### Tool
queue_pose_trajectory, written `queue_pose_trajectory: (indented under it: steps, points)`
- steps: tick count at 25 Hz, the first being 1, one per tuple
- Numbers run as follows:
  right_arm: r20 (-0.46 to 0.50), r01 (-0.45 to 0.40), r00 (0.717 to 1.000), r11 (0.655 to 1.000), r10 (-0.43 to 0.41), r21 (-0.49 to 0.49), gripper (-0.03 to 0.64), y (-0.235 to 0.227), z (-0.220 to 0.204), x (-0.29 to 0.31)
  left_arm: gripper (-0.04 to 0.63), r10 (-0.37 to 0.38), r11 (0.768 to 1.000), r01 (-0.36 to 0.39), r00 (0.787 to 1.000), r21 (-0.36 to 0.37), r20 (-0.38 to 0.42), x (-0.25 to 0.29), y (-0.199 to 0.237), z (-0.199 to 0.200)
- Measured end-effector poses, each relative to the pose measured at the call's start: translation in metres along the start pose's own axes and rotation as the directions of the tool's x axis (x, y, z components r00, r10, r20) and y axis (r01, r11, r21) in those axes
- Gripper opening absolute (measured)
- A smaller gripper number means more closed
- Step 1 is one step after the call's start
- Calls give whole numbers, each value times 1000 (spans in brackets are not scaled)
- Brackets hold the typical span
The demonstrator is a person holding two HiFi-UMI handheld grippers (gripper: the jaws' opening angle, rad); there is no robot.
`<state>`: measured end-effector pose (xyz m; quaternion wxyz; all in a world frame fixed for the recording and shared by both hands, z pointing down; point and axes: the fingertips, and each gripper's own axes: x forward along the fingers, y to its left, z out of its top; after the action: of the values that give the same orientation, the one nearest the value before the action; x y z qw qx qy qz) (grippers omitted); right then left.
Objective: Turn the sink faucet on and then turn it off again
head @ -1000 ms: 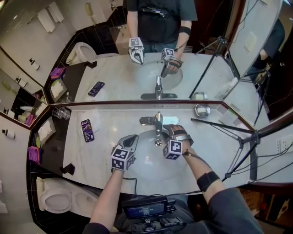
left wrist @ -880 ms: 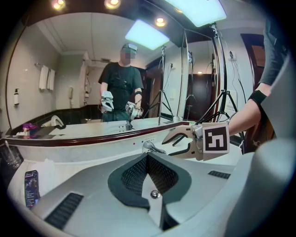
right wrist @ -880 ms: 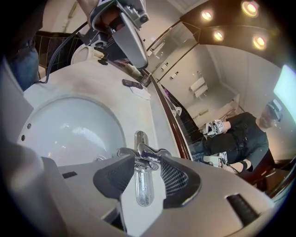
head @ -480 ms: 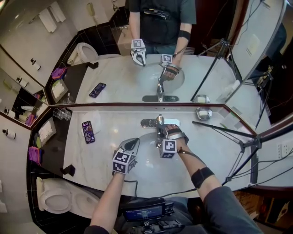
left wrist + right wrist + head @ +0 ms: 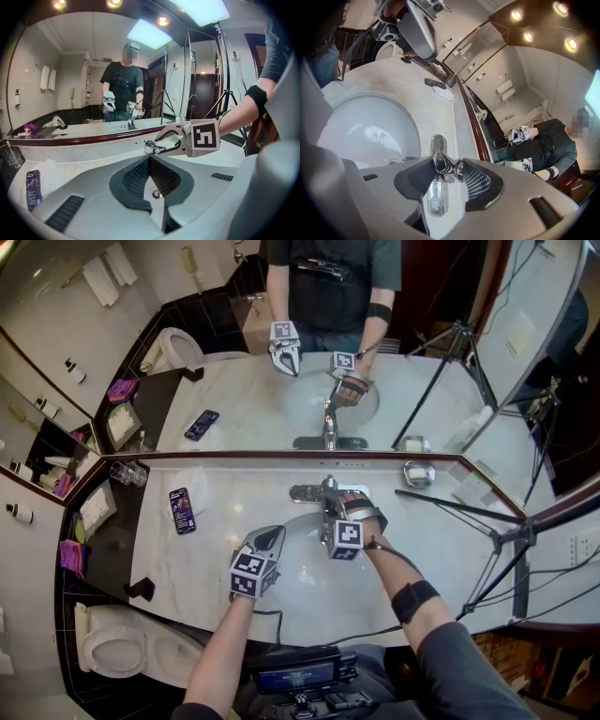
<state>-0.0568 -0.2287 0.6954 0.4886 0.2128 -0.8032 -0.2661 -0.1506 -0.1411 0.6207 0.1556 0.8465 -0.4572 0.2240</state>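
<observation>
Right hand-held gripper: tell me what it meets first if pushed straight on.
The right hand-held gripper would meet the faucet handle first: it already sits between the jaws, which have just been opening. Whether the pads touch it is unclear.

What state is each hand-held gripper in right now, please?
Left hand-held gripper: closed, empty.
Right hand-held gripper: open, jaws just opening wider, faucet handle between them.

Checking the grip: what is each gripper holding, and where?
Nothing held: right gripper, jaws just opening, straddles the faucet lever tip; left gripper shut, empty.
</observation>
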Motion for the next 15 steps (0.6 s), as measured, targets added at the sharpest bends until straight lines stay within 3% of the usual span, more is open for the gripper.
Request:
queue_pose_trajectory:
  steps: [7, 15]
  points:
    - [-5, 46, 999, 997, -46, 60, 210, -25, 3, -4, 0, 0, 1000, 0, 1000, -5, 2, -4, -1, -1]
    - [-21, 41, 999, 989, -38, 142, 210, -43, -2, 0, 0, 9, 1000, -10, 1000, -11, -9, -6, 2, -6]
